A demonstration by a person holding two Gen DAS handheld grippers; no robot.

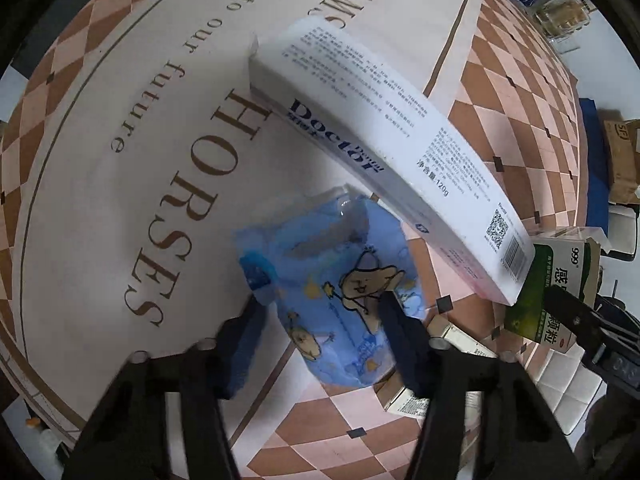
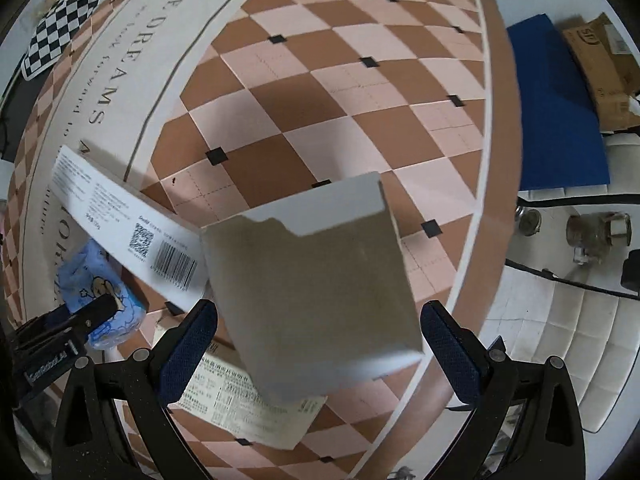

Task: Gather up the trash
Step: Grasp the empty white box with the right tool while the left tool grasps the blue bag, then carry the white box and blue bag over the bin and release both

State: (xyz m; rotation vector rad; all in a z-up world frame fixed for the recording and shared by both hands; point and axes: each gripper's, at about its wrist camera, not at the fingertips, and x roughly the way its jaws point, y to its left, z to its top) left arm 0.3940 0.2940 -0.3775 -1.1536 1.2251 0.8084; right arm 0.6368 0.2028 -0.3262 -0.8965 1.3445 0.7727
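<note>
In the left wrist view my left gripper [image 1: 320,316] has its fingers on either side of a blue cartoon-print tissue pack [image 1: 340,276] lying on the mat. A long white toothpaste box [image 1: 384,148] lies beside it. My right gripper [image 2: 316,328] has a green medicine box between its fingers, seen from its grey open end [image 2: 316,280] and in the left wrist view [image 1: 560,284]; whether the pads touch it is unclear. The tissue pack [image 2: 96,292] and toothpaste box [image 2: 120,220] show at left in the right wrist view.
A checkered brown and pink mat [image 2: 320,92] with printed lettering covers the surface. A small flat box with printed text [image 2: 244,396] lies under the right gripper. A blue pad [image 2: 560,120] and a cardboard box [image 2: 604,64] lie beyond the mat's right edge.
</note>
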